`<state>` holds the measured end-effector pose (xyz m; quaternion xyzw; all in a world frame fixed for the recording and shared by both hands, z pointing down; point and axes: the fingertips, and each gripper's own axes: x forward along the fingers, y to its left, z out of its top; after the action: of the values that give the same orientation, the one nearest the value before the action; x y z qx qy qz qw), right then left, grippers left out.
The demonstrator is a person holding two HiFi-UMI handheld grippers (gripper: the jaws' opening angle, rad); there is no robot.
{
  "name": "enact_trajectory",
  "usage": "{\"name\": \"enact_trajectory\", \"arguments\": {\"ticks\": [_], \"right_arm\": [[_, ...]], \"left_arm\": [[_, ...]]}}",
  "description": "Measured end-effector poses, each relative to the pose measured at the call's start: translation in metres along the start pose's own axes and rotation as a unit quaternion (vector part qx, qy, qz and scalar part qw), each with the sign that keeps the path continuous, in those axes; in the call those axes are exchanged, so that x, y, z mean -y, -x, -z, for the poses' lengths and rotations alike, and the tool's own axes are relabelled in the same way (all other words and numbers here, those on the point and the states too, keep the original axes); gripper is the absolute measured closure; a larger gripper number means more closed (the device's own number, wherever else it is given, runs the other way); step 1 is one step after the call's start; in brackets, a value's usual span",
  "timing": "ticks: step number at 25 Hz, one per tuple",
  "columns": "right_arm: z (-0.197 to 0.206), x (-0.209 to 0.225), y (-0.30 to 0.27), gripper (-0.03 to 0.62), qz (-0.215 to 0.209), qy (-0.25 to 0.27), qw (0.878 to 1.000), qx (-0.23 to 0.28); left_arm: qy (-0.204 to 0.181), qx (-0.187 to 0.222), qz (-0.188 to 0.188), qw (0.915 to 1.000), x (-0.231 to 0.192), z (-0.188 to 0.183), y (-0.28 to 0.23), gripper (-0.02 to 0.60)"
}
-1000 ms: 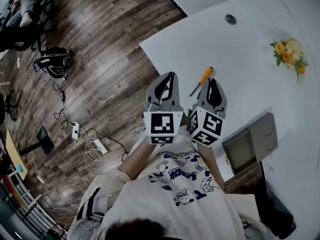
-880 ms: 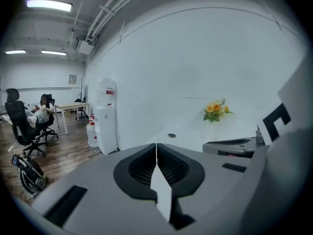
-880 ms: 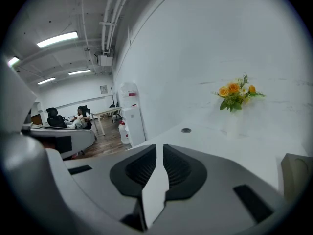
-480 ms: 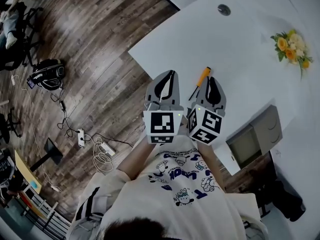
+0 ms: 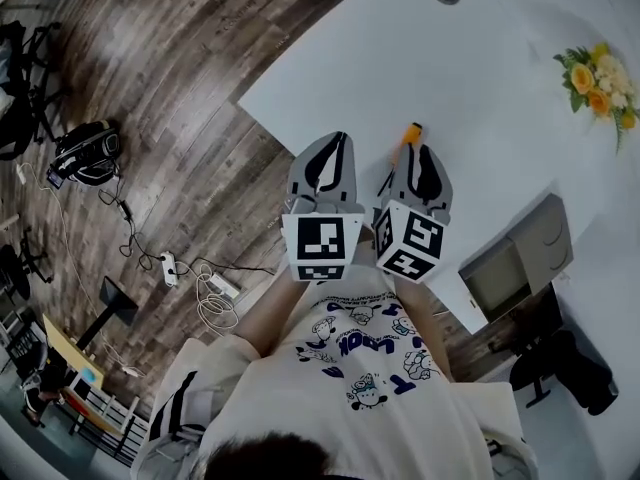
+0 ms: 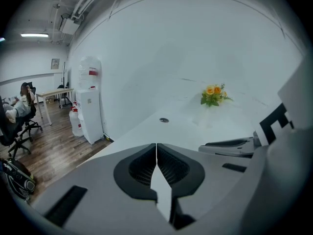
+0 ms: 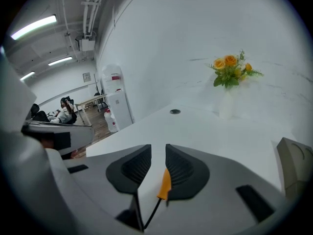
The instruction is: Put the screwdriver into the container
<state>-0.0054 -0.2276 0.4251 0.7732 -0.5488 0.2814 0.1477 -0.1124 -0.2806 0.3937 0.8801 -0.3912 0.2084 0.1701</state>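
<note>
Orange-handled screwdriver (image 5: pixel 408 136) flat on white table (image 5: pixel 450 58), lined up in gap of right gripper (image 5: pixel 423 151), jaws just parted. Left gripper (image 5: pixel 335 146) alongside, jaws pressed together, empty. Grey container (image 5: pixel 545 240) at table's right. Shirt lettering unreadable.

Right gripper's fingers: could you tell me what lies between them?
The orange-handled screwdriver, in the right gripper view; the fingers have just been opening, not clamping it.

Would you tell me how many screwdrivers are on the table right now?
1: the screwdriver lies on the white table, near the edge closest to the person; no other shows.
</note>
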Motion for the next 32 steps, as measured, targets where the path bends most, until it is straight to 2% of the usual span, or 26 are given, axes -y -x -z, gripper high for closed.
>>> {"name": "enact_trajectory", "arguments": {"ticks": [15,32], "right_arm": [[0.05,0.02,-0.034,0.453,0.028,-0.031,0.997,-0.066],[0.076,0.026,-0.052,0.427,0.055,-0.066,0.991,-0.099]], "left_arm": [[0.004,-0.061,0.019,0.9979,-0.003,0.041,-0.032,0.561],[0.01,-0.09,0.033,0.9953,-0.008,0.062,-0.046,0.561]]}}
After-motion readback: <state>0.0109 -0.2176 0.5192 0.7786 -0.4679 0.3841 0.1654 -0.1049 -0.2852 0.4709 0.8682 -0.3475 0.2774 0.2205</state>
